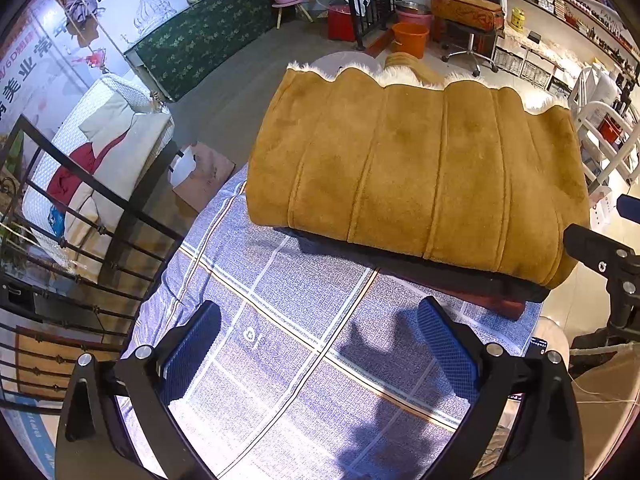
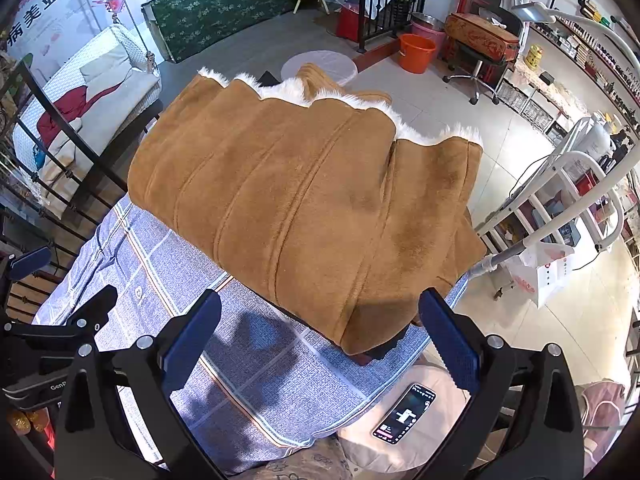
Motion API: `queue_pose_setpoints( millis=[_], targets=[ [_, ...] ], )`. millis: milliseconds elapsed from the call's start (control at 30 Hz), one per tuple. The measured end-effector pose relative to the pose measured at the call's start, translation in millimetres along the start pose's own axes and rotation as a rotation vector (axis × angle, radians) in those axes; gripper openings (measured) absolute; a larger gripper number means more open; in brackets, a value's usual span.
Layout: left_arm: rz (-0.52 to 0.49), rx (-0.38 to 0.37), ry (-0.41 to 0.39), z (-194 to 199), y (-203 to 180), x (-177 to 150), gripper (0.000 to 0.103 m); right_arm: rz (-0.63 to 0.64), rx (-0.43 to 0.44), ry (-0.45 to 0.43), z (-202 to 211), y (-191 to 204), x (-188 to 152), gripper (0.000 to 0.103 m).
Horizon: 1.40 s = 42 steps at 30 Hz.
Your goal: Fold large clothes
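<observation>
A tan suede coat with white fleece lining lies folded into a thick rectangle on a blue plaid cloth. It also shows in the right wrist view, on the same cloth. Dark folded garments lie under it. My left gripper is open and empty, above the cloth just in front of the coat. My right gripper is open and empty, near the coat's near right corner. The left gripper shows at the left edge of the right wrist view.
A phone lies on a pale cushion beside the cloth's right edge. A black metal railing runs on the left. A white rack stands to the right. An orange bucket and an office chair stand beyond.
</observation>
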<state>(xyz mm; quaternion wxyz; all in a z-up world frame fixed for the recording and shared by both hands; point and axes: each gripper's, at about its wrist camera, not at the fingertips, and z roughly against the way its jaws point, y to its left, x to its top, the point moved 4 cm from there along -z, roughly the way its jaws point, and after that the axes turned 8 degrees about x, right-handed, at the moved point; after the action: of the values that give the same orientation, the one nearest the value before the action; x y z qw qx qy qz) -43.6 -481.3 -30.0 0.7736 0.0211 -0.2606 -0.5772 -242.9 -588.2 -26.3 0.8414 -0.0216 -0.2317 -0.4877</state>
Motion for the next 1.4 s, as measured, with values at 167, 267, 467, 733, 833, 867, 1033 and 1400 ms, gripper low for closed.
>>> queue_pose_setpoints(
  millis=[167, 267, 467, 733, 833, 867, 1033, 1400],
  targets=[
    [0.04, -0.006, -0.017, 0, 4, 1, 0.097, -0.001, 0.001, -0.002, 1, -1, 0, 0.098],
    [0.061, -0.027, -0.01, -1, 7, 2, 0.097, -0.003, 0.001, -0.004, 0, -1, 1, 0.098],
    [0.043, -0.017, -0.009, -4, 3, 3, 0.097, -0.009, -0.004, -0.003, -2, 2, -1, 0.098],
    [0.036, -0.034, 0.004, -7, 2, 5, 0.097, -0.013, -0.005, 0.001, -1, 1, -5, 0.098],
    [0.037, -0.032, 0.006, -7, 2, 4, 0.097, -0.012, -0.006, 0.0, -1, 1, -5, 0.098],
    [0.033, -0.03, 0.006, -7, 1, 4, 0.097, -0.012, -0.005, 0.001, -1, 1, -5, 0.098],
    [0.042, -0.019, 0.01, -8, 1, 5, 0.097, -0.012, -0.004, 0.001, -3, 1, -7, 0.098],
    [0.048, -0.025, 0.007, -13, 4, 3, 0.097, -0.017, -0.004, 0.002, -5, 0, -8, 0.098]
  ],
)
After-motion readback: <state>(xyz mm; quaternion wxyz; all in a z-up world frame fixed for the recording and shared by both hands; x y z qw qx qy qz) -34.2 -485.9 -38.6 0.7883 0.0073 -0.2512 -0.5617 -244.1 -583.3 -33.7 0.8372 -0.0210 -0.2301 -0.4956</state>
